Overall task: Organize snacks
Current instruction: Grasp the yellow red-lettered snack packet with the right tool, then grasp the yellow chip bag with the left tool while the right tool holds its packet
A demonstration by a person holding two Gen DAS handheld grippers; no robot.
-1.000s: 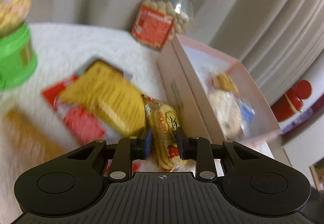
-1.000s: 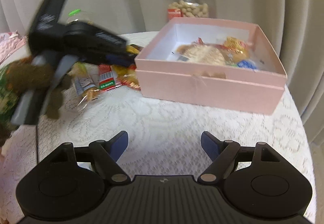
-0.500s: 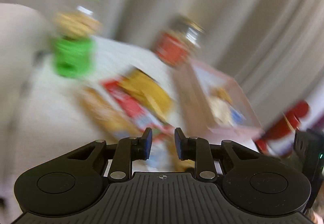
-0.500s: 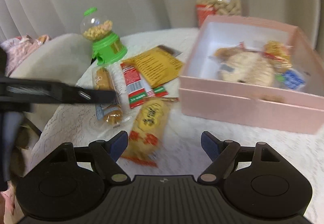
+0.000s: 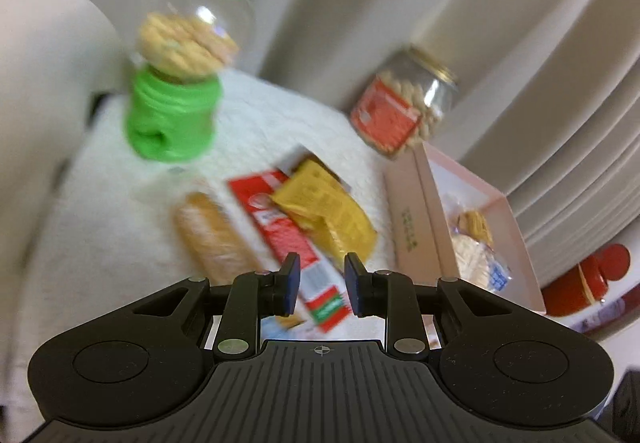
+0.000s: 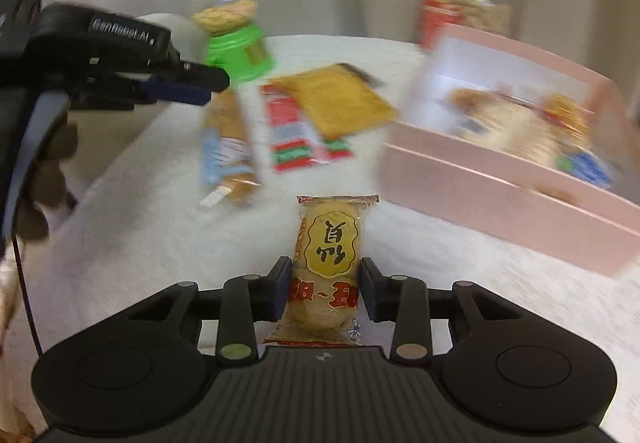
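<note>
Gripping a yellow rice-cracker packet [image 6: 328, 267] by its lower half between the right gripper [image 6: 325, 293] fingers, above the white tablecloth [image 6: 132, 227]; likely light, crinkly and brittle, so squeezing gently. Hovering the left gripper [image 5: 318, 283] empty, fingers slightly parted, over the red wafer pack [image 5: 280, 219]. Facing the pink box [image 6: 492, 195] wall ahead-right, needing lift to clear.

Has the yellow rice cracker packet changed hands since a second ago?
Yes. It sat in the left gripper beside the pink box; now the right gripper holds the rice cracker packet, nearer than the box.
</note>
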